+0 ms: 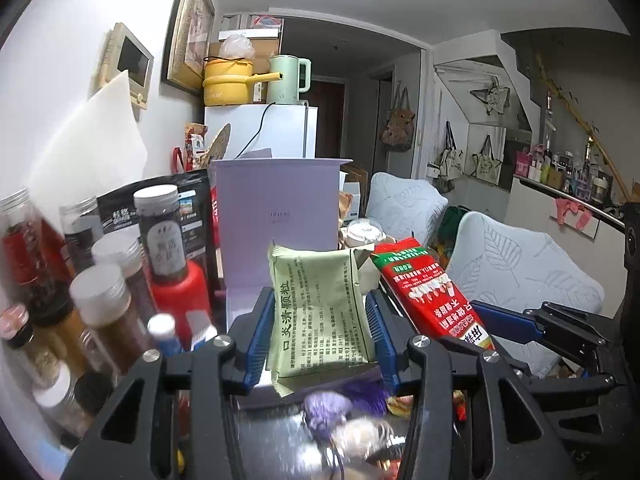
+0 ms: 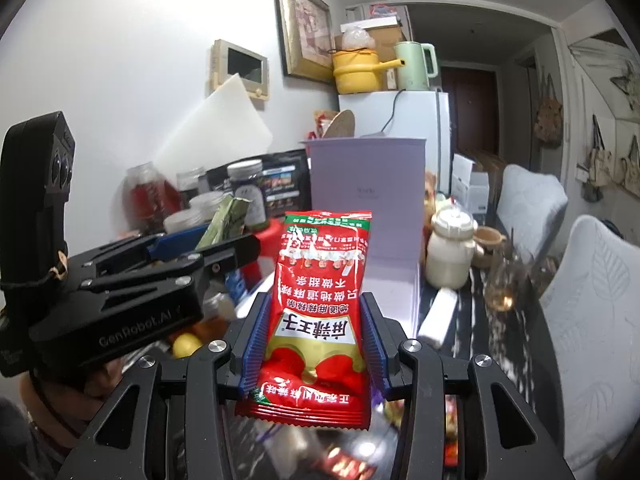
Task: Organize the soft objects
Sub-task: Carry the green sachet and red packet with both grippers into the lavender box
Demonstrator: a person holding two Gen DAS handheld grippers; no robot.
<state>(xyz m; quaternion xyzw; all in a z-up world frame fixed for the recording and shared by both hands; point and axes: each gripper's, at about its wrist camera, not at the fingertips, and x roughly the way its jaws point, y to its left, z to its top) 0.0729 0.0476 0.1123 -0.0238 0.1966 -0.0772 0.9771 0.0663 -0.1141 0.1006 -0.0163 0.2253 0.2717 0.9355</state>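
My left gripper (image 1: 320,324) is shut on a pale green packet (image 1: 318,308) with black print and holds it upright above the table. My right gripper (image 2: 314,332) is shut on a red snack packet (image 2: 320,312), also held upright. The red packet (image 1: 428,288) shows at the right of the left wrist view, and the green packet (image 2: 224,220) shows edge-on at the left of the right wrist view. A lavender open box (image 1: 276,208) stands just behind both packets; it also shows in the right wrist view (image 2: 368,184). Blurred small soft items (image 1: 332,408) lie below the grippers.
Several spice jars and bottles (image 1: 104,300) crowd the left. A cream jar (image 2: 450,248) and a white wrapped block (image 2: 438,314) sit right of the box. Cushioned chairs (image 1: 520,272) stand at the right. A white fridge (image 1: 260,128) is behind.
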